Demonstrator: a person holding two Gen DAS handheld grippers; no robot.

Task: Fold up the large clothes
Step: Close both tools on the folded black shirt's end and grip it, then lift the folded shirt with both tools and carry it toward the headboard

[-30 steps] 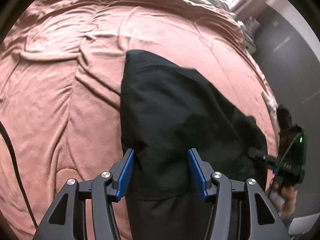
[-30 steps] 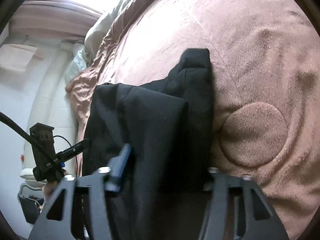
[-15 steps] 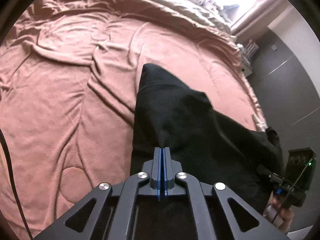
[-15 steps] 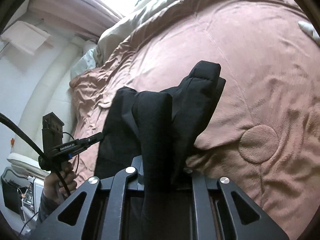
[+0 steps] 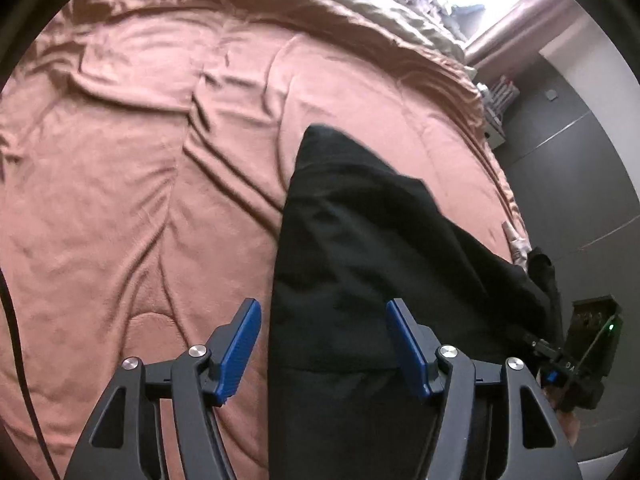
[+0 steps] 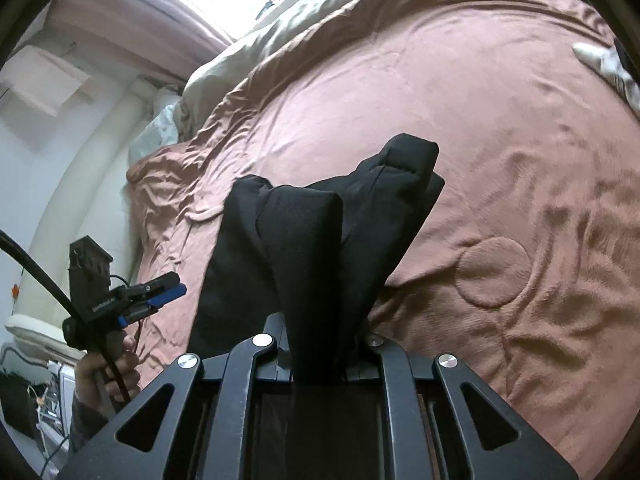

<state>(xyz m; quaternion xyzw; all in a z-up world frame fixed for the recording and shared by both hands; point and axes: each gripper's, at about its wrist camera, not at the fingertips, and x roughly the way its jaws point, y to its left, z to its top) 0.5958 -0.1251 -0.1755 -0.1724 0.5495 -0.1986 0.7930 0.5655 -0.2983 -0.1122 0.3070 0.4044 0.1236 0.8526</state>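
Observation:
A large black garment [image 5: 360, 248] lies folded on a pink-brown blanket [image 5: 140, 160] on a bed. My left gripper [image 5: 324, 344] is open, its blue pads [image 5: 404, 344] standing on either side of the garment's near edge, holding nothing. My right gripper [image 6: 320, 360] is shut on the black garment [image 6: 312, 248], which bunches up thick between the fingers and rises in front of the lens. The right gripper shows at the right edge of the left wrist view [image 5: 576, 364]. The left gripper shows at the left of the right wrist view [image 6: 152, 296].
The blanket [image 6: 500, 160] covers the whole bed, with a beige duvet [image 6: 304, 20] at the head. The bed's right edge drops to a grey floor [image 5: 580, 160]. A black cable [image 5: 16, 344] hangs at the left.
My left gripper has opened and let go of the garment, after closing on it half a second ago. My right gripper has closed on the garment and lifted it a little.

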